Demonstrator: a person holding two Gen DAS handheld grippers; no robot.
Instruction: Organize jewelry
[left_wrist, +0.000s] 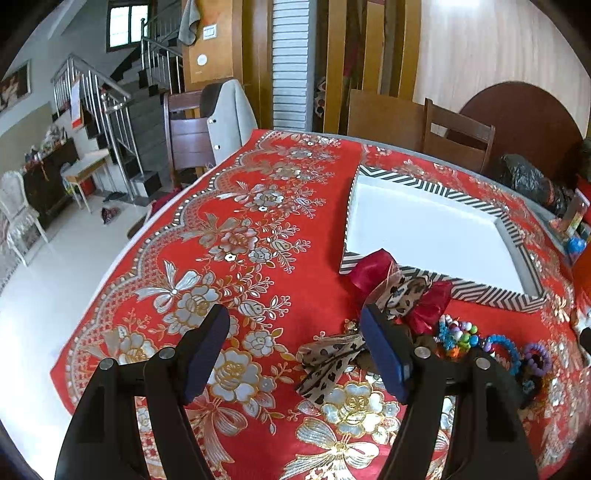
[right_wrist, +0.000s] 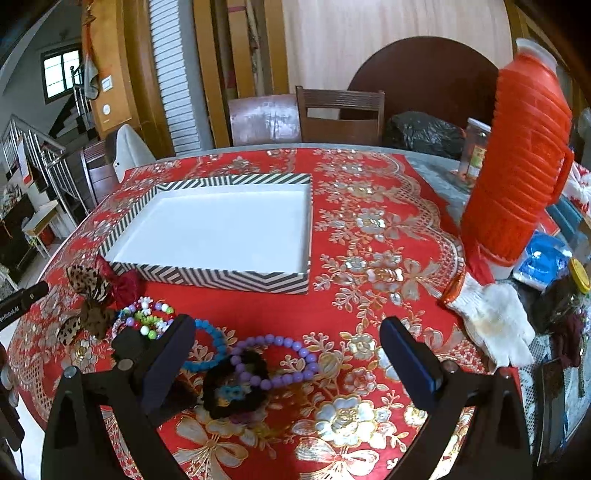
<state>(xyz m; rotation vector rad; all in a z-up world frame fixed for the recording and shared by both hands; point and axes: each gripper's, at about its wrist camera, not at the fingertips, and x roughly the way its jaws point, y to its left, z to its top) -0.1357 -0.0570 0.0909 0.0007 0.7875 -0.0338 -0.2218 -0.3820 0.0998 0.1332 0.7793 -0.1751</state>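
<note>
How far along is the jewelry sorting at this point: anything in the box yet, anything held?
Nothing looks done: the striped box shows only its bare white inside. Nothing is in hand; the left gripper and right gripper are both open and hold nothing. Everything is left: the leopard-and-red bows, mixed bead bracelets, blue bracelet, purple bead bracelet and dark scrunchie lie on the tablecloth in front of the box.

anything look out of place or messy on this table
Yes. The striped box is empty, while the jewelry lies loose in front of it: purple bead bracelet, blue bracelet, multicolour beads and leopard bows. A white work glove lies beside the orange thermos, unrelated to jewelry.
</note>
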